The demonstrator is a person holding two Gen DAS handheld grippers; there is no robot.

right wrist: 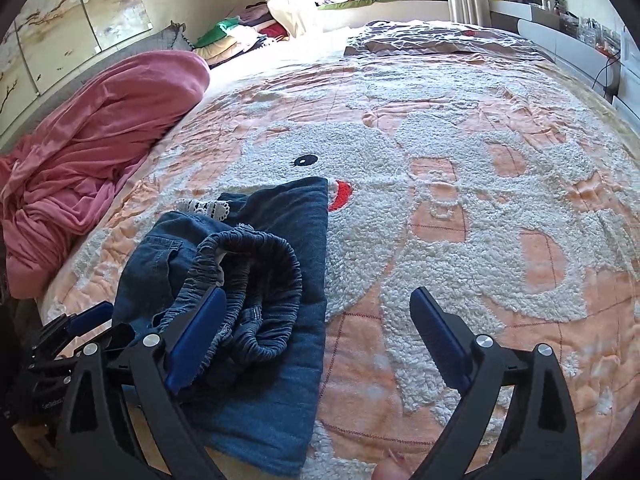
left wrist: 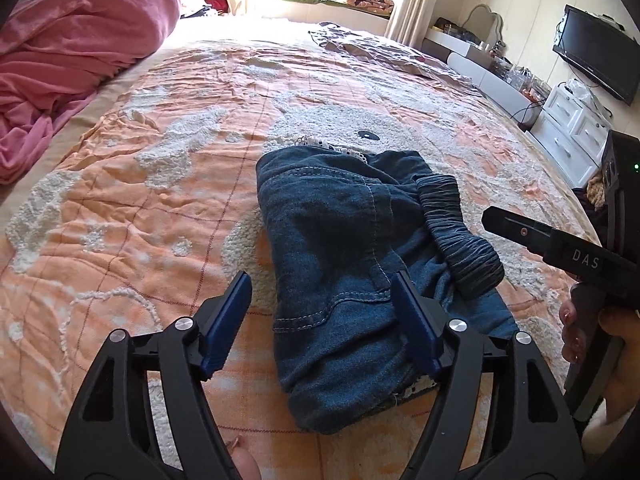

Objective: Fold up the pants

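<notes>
Blue denim pants [left wrist: 344,264] lie folded in a compact bundle on the orange and white bedspread [left wrist: 140,200], with the dark elastic waistband [left wrist: 460,232] on top at the right. My left gripper [left wrist: 320,320] is open and empty, its jaws standing over the near part of the bundle. The right gripper's body [left wrist: 560,252] shows at the right edge of the left wrist view. In the right wrist view the pants [right wrist: 256,272] lie at the lower left, waistband [right wrist: 256,280] bunched on top. My right gripper [right wrist: 320,336] is open and empty, its left finger [right wrist: 196,344] over the waistband.
A pink blanket [left wrist: 72,52] is heaped along the bed's left side. A grey quilt [left wrist: 384,48] lies at the far end. White drawers [left wrist: 576,128] and a TV [left wrist: 596,52] stand along the right wall. Clothes are piled by the window [right wrist: 240,36].
</notes>
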